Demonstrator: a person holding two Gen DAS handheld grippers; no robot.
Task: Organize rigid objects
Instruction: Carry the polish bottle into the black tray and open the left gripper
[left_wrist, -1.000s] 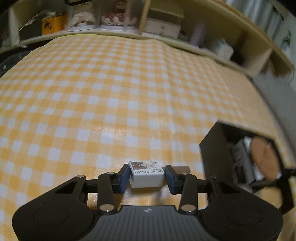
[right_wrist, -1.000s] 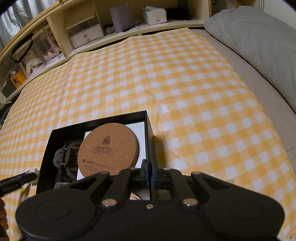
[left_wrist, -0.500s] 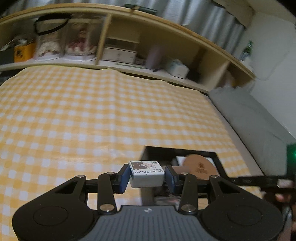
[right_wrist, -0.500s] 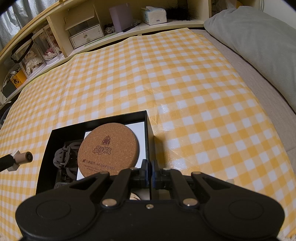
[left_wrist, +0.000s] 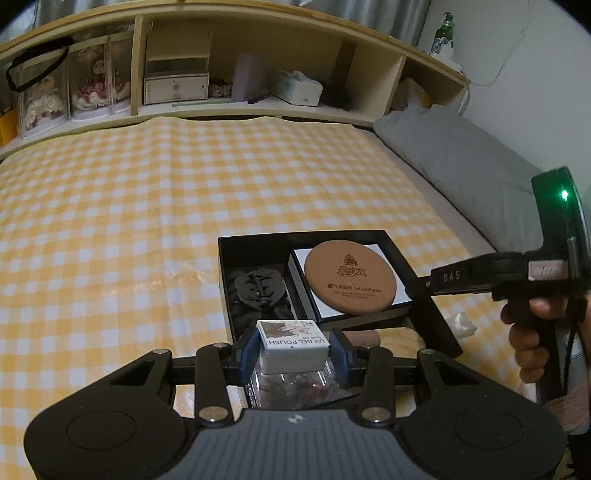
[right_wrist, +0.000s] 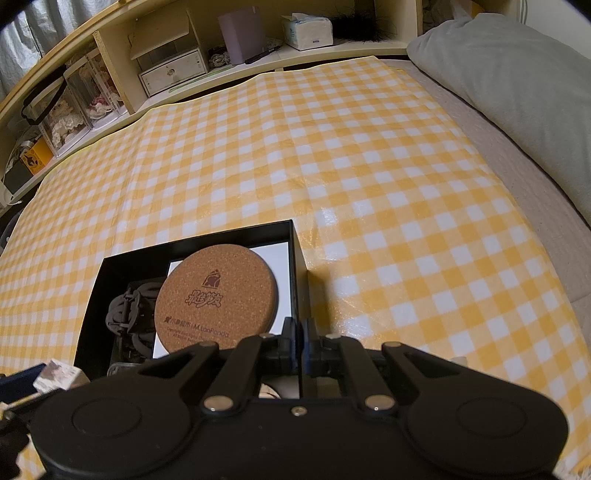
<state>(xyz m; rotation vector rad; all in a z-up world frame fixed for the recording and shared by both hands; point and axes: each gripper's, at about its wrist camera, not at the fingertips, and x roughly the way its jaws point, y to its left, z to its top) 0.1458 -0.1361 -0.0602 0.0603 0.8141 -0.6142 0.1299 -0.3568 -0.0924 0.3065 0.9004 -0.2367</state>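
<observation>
White and small, the polish box (left_wrist: 293, 350) sits squeezed in your left gripper (left_wrist: 293, 352), above the black box (left_wrist: 436, 321). Next, lower it in. Your right gripper (right_wrist: 299, 345) looks pinched on the wall, maybe.

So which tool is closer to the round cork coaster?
Right. The right tool is shut on the black box's wall right beside the cork coaster. The left tool sits at the box's near end, holding the small white box.
</observation>
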